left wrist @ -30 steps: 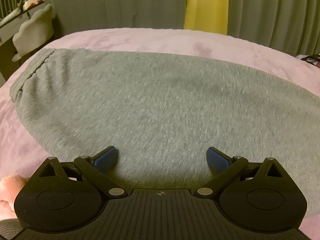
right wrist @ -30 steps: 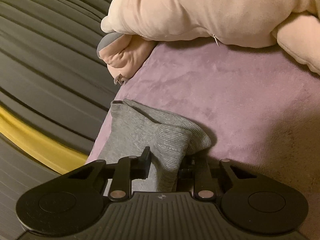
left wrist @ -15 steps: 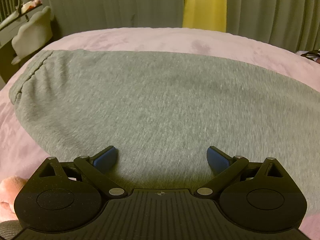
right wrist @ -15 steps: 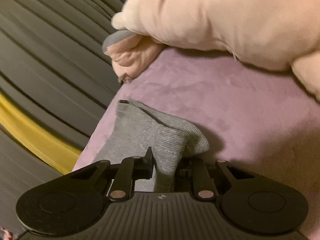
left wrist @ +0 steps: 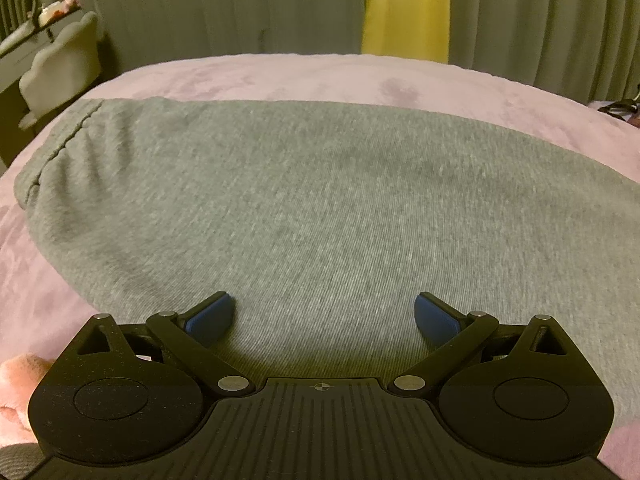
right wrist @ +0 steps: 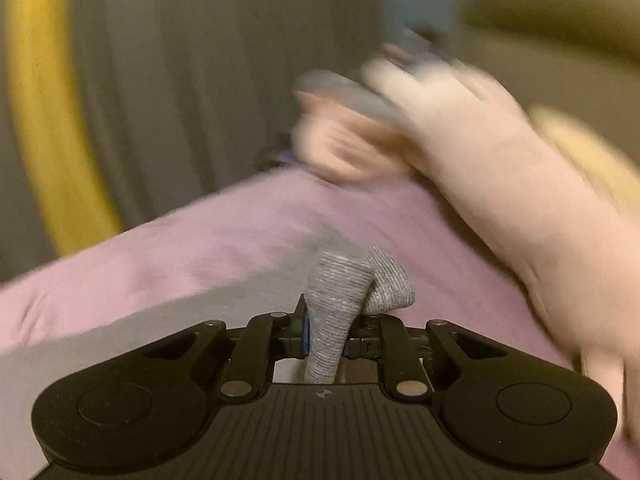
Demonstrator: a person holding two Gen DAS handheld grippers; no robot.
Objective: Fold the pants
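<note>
Grey pants (left wrist: 304,200) lie spread flat on a pink bedspread (left wrist: 280,76), the waistband at the left of the left wrist view. My left gripper (left wrist: 324,316) hovers low over the near part of the fabric, open, nothing between its blue pads (left wrist: 210,317). In the right wrist view, my right gripper (right wrist: 326,328) is closing its jaws on the ribbed grey cuff (right wrist: 340,292) of a pant leg, which bunches up between the pads and is lifted off the bedspread (right wrist: 168,248). That view is blurred by motion.
A large pale pink plush toy (right wrist: 500,168) lies on the bed to the right of the right gripper. Grey curtains with a yellow strip (left wrist: 404,8) hang behind the bed. A pale chair (left wrist: 60,68) and a shelf stand at far left.
The right gripper has pinched tighter on the cuff, rolled, and lifted it up and away from the bedspread. The left gripper and the pants under it have stayed put.
</note>
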